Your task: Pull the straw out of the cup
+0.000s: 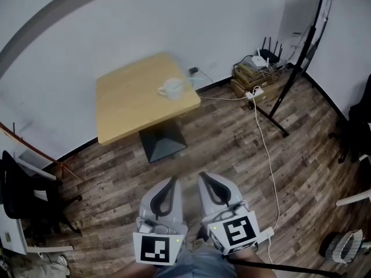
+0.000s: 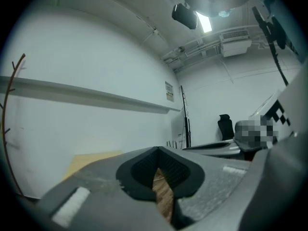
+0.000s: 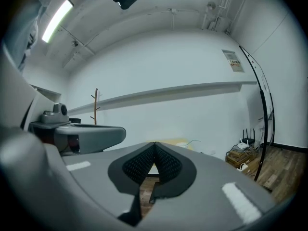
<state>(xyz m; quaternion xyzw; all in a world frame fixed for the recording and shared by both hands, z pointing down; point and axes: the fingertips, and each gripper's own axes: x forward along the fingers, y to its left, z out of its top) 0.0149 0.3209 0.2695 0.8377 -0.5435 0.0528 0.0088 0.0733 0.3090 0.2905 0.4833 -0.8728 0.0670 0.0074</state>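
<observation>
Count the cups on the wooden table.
1. A whitish round cup sits on the light wooden square table, near its right edge. It is small in the head view, and nothing on the tabletop looks big enough to hide a second cup.

Tan table [image 1: 130, 106], white cup [image 1: 172, 89], brown plank floor [image 1: 232, 149]

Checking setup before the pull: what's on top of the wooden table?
Only a pale cup shows on the table, near its far right corner in the head view. The cup is too small there to tell what is inside it or sticking out of it.
</observation>
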